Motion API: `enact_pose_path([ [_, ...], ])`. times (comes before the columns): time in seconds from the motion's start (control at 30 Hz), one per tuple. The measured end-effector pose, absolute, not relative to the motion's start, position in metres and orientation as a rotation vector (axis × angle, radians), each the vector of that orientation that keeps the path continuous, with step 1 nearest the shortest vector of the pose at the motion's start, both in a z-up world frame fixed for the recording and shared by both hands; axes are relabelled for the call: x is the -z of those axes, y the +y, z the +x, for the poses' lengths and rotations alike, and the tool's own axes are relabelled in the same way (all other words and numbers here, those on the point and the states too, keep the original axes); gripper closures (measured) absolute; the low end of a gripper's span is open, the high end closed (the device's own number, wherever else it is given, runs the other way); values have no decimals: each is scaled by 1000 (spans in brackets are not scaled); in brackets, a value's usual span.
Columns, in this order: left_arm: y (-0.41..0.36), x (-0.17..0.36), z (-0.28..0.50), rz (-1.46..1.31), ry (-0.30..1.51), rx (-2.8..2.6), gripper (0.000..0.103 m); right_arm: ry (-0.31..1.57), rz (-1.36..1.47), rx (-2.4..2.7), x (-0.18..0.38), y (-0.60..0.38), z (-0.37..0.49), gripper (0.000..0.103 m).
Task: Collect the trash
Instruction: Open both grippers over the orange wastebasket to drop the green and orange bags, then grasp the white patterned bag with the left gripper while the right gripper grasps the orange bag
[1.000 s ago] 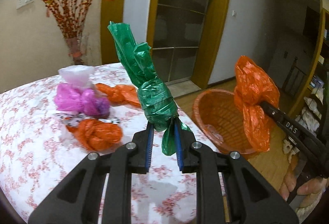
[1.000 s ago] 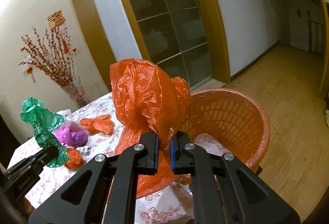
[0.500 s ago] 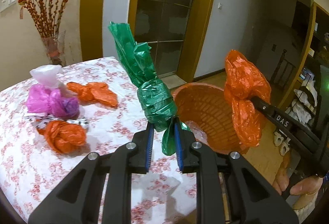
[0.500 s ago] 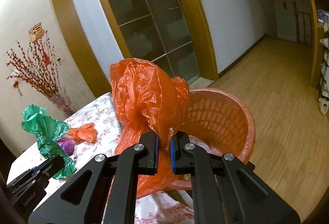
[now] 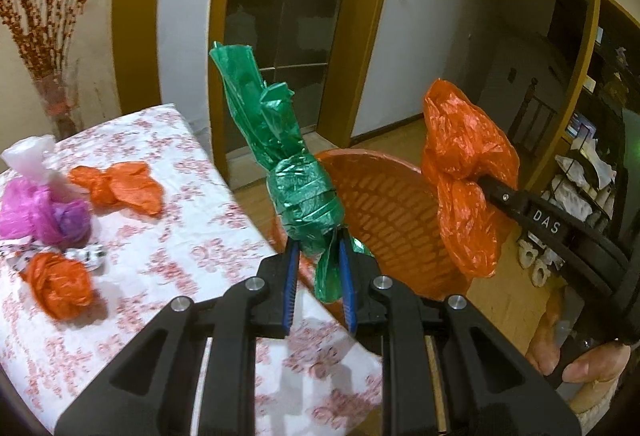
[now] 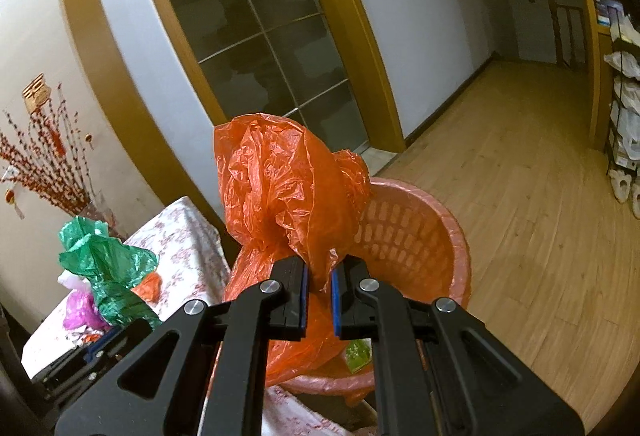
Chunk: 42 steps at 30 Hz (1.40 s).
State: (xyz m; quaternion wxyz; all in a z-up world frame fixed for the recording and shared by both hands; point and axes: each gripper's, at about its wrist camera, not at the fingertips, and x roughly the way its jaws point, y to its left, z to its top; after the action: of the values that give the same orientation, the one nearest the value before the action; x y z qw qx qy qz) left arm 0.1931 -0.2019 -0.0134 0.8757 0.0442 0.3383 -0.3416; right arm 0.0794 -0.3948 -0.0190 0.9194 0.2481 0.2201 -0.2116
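Observation:
My left gripper (image 5: 318, 256) is shut on a green plastic bag (image 5: 296, 187) and holds it above the table's right edge, just left of the orange basket (image 5: 384, 211). My right gripper (image 6: 318, 276) is shut on an orange plastic bag (image 6: 288, 195) and holds it over the basket (image 6: 420, 236), which stands on the floor beside the table. The orange bag also shows in the left wrist view (image 5: 464, 171), and the green bag in the right wrist view (image 6: 108, 272).
On the floral tablecloth (image 5: 192, 260) lie a pink bag (image 5: 44, 215), a white bag (image 5: 30, 155), a flat orange bag (image 5: 120, 187) and a balled orange bag (image 5: 60, 284). A vase of red branches (image 5: 60, 107) stands at the table's back. Shelves (image 6: 624, 123) are at the right.
Both grippers have moved right, off the table towards the basket, each still holding its bag. The basket is now closer and the right gripper's orange bag is over it.

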Motion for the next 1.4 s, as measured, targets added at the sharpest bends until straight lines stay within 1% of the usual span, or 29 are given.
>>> enact_pose_path([
  [0.07,-209,17,197,94,714,726,83,458,522,444,21,-401,81,93],
  [0.23,-229,27,205,105,742,744,80,503,566,456,33,-416,91,85],
  [0.3,-235,32,209,111,757,743,75,517,581,459,38,-420,92,79],
  [0.43,-235,42,216,113,784,723,70,532,583,468,42,-421,92,74],
  [0.5,-228,44,217,106,787,699,65,532,578,472,42,-419,91,65],
  [0.57,-220,44,219,104,781,674,63,529,565,474,40,-419,93,60],
  [0.7,-198,40,217,103,755,614,56,523,544,466,37,-412,94,59],
  [0.8,-180,36,215,105,732,561,54,520,521,445,34,-404,96,59],
  [1.07,-109,26,212,61,693,416,51,544,447,313,26,-358,110,59],
  [1.4,-5,24,215,-10,671,204,50,619,312,41,23,-267,148,59],
])
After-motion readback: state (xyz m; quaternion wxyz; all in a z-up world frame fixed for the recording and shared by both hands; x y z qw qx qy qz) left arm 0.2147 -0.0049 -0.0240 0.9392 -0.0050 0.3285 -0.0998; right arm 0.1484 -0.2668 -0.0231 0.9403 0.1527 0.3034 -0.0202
